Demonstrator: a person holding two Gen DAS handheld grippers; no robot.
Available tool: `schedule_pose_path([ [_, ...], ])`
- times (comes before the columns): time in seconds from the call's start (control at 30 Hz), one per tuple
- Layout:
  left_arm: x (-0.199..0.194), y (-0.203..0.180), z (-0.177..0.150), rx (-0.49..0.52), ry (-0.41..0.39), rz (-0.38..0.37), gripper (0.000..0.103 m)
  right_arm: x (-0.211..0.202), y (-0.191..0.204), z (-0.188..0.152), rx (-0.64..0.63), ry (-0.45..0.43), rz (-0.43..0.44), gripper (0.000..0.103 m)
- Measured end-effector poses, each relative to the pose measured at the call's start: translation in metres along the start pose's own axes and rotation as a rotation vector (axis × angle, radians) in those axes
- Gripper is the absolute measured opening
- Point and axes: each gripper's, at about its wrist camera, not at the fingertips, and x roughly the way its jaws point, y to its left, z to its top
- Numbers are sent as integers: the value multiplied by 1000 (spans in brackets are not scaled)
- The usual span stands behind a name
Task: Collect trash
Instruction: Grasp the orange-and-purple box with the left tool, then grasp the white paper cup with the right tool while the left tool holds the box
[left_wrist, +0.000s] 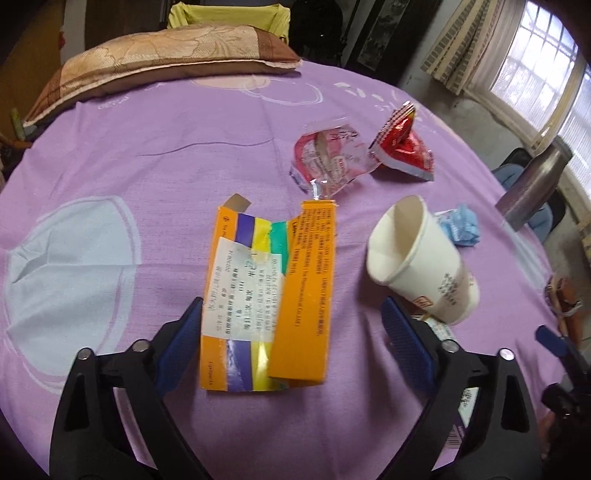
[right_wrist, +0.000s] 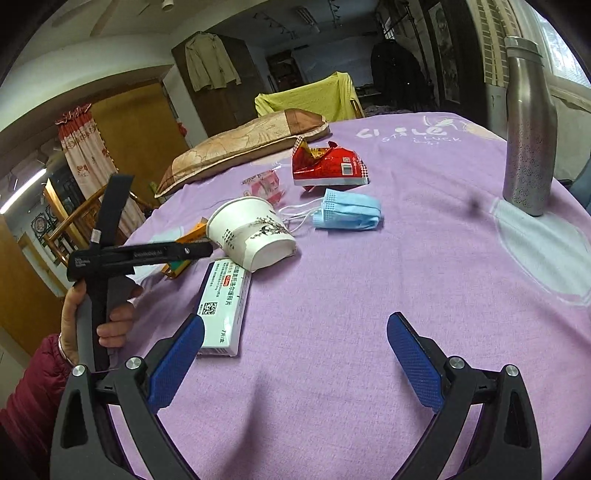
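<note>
A flattened orange medicine box (left_wrist: 266, 295) lies on the purple cloth between the fingers of my left gripper (left_wrist: 293, 343). Its left pad sits at the box's edge, its right pad stands well clear, and the jaws are open. A white paper cup (left_wrist: 417, 258) (right_wrist: 255, 232) lies on its side to the right, partly on a white medicine box (right_wrist: 225, 306). Farther off are a pink clear wrapper (left_wrist: 328, 158), a red snack wrapper (left_wrist: 402, 147) (right_wrist: 328, 166) and a blue face mask (right_wrist: 347, 210). My right gripper (right_wrist: 297, 363) hangs open over bare cloth, beside the white box.
A steel bottle (right_wrist: 528, 129) stands at the table's right side. A brown pillow (left_wrist: 166, 62) lies along the far edge, with a yellow-draped chair (right_wrist: 306, 96) behind it. A person's hand (right_wrist: 114, 317) in a red sleeve holds the left tool.
</note>
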Motion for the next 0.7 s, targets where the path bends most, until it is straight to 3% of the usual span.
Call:
schedule_pose_path([
  [0.1, -2, -1, 1, -2, -5, -32, 64, 4, 1, 0, -11, 18, -1, 97],
  [0.17, -2, -1, 1, -6, -6, -30, 57, 4, 1, -1, -15, 16, 1, 97],
  [0.47, -19, 8, 4, -52, -64, -46, 55, 5, 0, 0, -10, 16, 1, 97],
  [0.7, -9, 10, 3, -65, -14, -69, 58, 5, 0, -1, -18, 20, -1, 97],
])
